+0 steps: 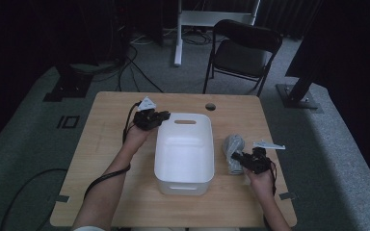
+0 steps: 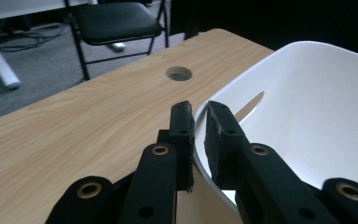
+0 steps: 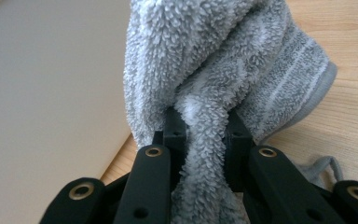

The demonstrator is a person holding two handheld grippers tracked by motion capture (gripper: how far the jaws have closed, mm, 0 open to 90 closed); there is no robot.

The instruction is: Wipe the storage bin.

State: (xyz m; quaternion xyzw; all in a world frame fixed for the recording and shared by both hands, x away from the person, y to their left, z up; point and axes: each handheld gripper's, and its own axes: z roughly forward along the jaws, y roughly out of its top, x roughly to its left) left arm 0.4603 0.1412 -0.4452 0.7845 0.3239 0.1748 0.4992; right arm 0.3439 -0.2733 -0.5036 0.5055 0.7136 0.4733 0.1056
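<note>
An empty white plastic bin (image 1: 183, 159) stands mid-table. My left gripper (image 1: 165, 116) is at its far left corner; in the left gripper view the jaws (image 2: 199, 109) pinch the bin's thin rim (image 2: 317, 107) between them, one pad inside and one outside. To the right of the bin a crumpled grey towel (image 1: 232, 147) lies on the wood. My right gripper (image 1: 235, 157) is shut on it, with a thick fold of the towel (image 3: 223, 60) squeezed between the jaws (image 3: 200, 119). The bin's outer wall (image 3: 51, 102) is close on that view's left.
The wooden table (image 1: 115, 139) has a round cable hole (image 1: 210, 106) near its far edge. Behind it stand a black folding chair (image 1: 243, 48) and a white desk leg (image 1: 177, 33), with cables on the floor. Bare wood lies left of the bin.
</note>
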